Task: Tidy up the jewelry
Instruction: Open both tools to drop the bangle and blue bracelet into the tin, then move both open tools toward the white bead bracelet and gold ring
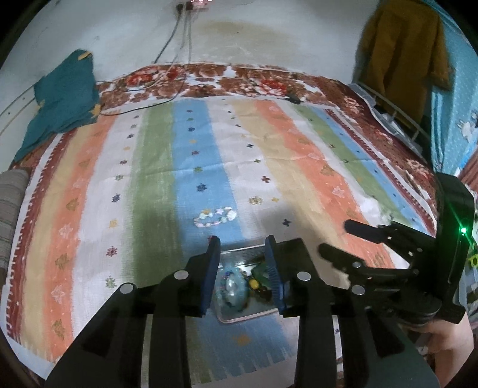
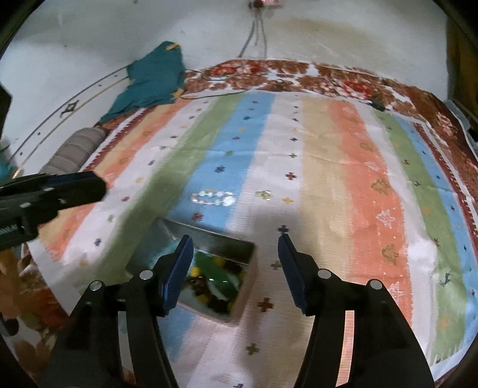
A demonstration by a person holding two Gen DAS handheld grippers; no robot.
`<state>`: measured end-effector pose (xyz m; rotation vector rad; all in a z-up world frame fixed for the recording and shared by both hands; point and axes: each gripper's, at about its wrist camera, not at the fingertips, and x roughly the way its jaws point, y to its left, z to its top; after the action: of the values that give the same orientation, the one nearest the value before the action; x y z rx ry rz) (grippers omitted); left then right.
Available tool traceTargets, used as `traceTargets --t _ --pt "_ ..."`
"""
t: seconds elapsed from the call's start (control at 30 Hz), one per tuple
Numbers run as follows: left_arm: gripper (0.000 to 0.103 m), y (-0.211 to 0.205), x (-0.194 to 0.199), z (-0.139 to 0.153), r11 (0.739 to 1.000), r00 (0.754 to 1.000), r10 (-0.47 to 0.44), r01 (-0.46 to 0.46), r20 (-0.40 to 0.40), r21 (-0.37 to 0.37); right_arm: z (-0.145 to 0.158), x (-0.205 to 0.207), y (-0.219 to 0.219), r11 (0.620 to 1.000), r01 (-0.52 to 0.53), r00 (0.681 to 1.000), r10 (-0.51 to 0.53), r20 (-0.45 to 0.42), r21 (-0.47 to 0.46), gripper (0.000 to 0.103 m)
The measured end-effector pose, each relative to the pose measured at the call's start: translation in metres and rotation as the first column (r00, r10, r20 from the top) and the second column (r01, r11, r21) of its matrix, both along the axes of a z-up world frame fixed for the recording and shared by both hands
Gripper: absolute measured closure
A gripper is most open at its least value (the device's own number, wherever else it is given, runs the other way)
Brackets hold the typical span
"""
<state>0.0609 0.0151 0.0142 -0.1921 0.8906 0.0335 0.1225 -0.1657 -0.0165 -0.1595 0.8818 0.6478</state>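
jewelry tin (image 2: pixel 248 262) near the bed's front edge holds beads, both grippers (image 1: pixel 243 268) (image 2: pixel 236 268) hover with fingers apart and empty; next, the shell bracelet (image 1: pixel 215 217) beyond it likely needs grasping.

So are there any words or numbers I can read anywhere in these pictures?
None can be read.
Left gripper: a scrap of pale print on its body at the picture's left edge, cut off and too blurred to read.
Red-lit device on the wall: glowing marks, too small and blurred to read.
Metal tin, shell bracelet, striped cloth: no writing, only woven patterns.
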Motion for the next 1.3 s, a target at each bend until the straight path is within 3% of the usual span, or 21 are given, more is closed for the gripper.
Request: traceTargets --t 0.13,0.47,1.03,1.3 --pt "0.061 0.010 0.005 -0.005 1.000 0.999 0.028 -0.028 -0.018 -0.005 -0.004 0.010 -0.003 1.000 0.019 1.000 -0.019 -0.009 -0.014 0.044" --pt "0.056 0.027 0.023 -0.018 0.997 0.995 0.070 -0.070 -0.066 0.015 -0.010 0.034 -0.005 0.998 0.054 0.998 -0.054 -0.038 -0.014 0.044" --pt "0.038 0.032 0.065 -0.050 0.994 0.987 0.042 -0.025 -0.156 0.109 -0.017 0.063 0.003 0.998 0.058 0.997 -0.060 -0.045 -0.035 0.037" --pt "0.036 0.039 0.079 -0.063 0.995 0.981 0.048 -0.030 -0.186 0.099 -0.026 0.080 0.012 0.997 0.061 0.997 -0.063 -0.050 -0.054 0.037"
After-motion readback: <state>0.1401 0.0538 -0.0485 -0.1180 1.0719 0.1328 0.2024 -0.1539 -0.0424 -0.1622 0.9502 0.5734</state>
